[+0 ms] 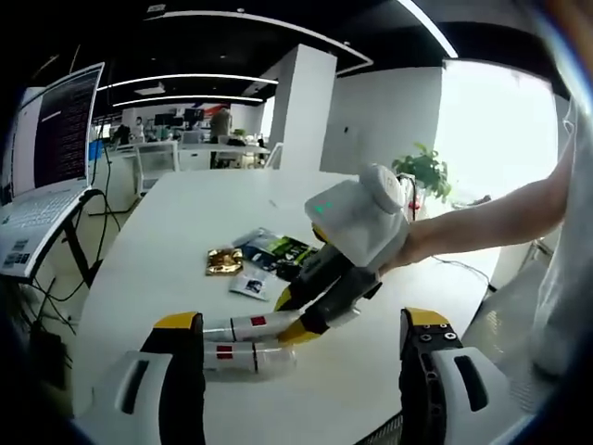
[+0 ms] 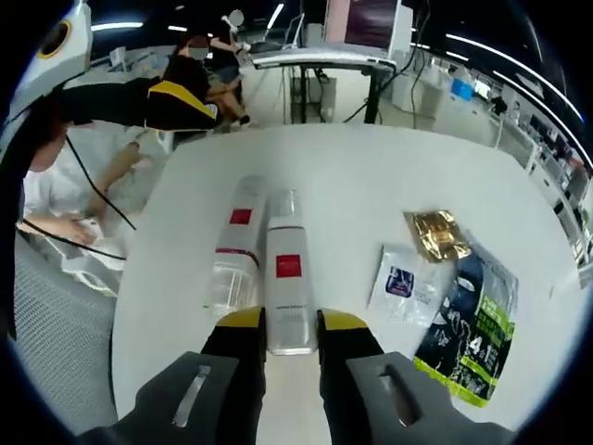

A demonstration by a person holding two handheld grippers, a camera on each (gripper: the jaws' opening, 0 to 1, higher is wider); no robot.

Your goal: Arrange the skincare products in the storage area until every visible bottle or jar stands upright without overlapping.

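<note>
Two clear bottles with white caps and red labels lie side by side on the white table (image 2: pixel 371 176). My right gripper (image 2: pixel 294 320) is shut on the base end of the right-hand bottle (image 2: pixel 289 264), which still lies flat. The other bottle (image 2: pixel 232 250) touches it on the left. In the left gripper view the same pair lies low on the table, the held bottle (image 1: pixel 248 325) behind the free one (image 1: pixel 243 357), with the right gripper (image 1: pixel 295 315) reaching in from the right. My left gripper (image 1: pixel 300 320) stands wide open and holds nothing, just in front of the bottles.
A gold packet (image 2: pixel 435 232), a white sachet (image 2: pixel 403 278) and a green-black packet (image 2: pixel 474 324) lie right of the bottles. A laptop (image 1: pixel 46 176) stands off the table's left side. The table's near edge (image 1: pixel 371 431) runs below my jaws. People sit beyond the far edge (image 2: pixel 199 65).
</note>
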